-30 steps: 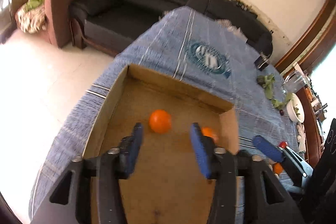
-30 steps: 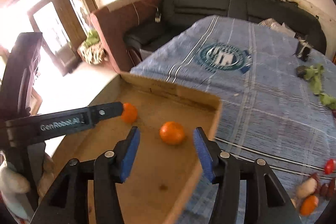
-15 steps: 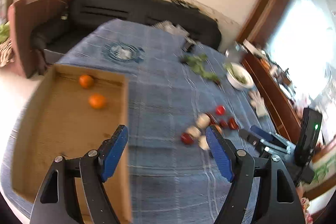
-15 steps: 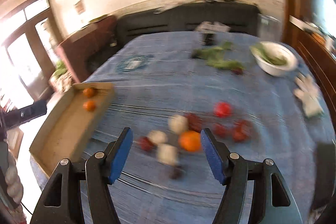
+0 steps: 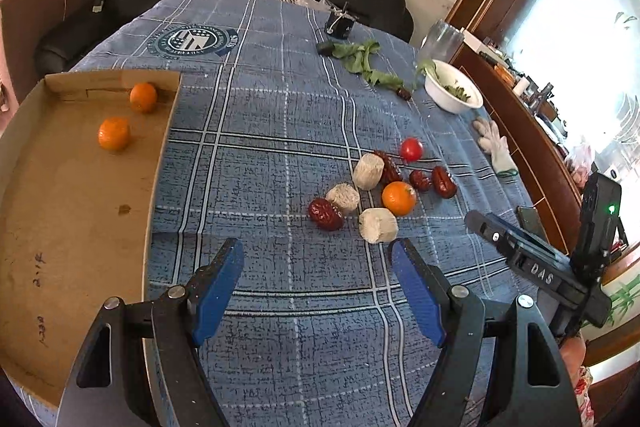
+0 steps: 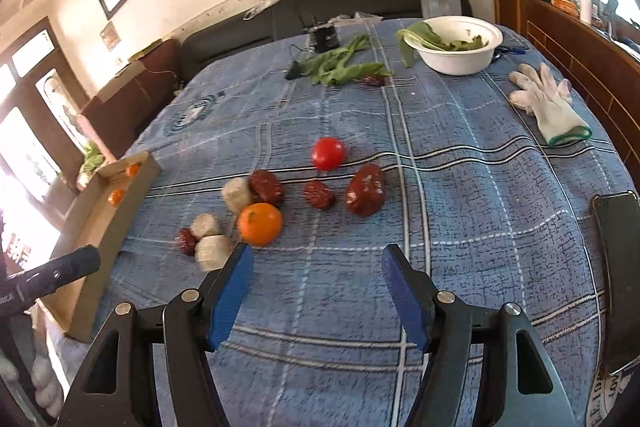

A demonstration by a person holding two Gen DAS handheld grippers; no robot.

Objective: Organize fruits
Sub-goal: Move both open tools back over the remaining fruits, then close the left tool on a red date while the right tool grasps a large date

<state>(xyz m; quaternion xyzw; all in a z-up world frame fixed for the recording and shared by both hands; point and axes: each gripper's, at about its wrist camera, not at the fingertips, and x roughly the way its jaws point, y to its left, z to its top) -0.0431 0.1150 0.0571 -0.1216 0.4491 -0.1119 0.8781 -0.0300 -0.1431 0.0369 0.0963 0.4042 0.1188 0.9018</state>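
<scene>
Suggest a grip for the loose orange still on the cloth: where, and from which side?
Take the orange across its widest middle, coming from above. It is round, and a pale chunk and a red date crowd its far side, so put the pads left and right of it.

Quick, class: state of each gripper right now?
Left gripper: open, holding nothing.
Right gripper: open, jaws closing slightly, nothing between them.
</scene>
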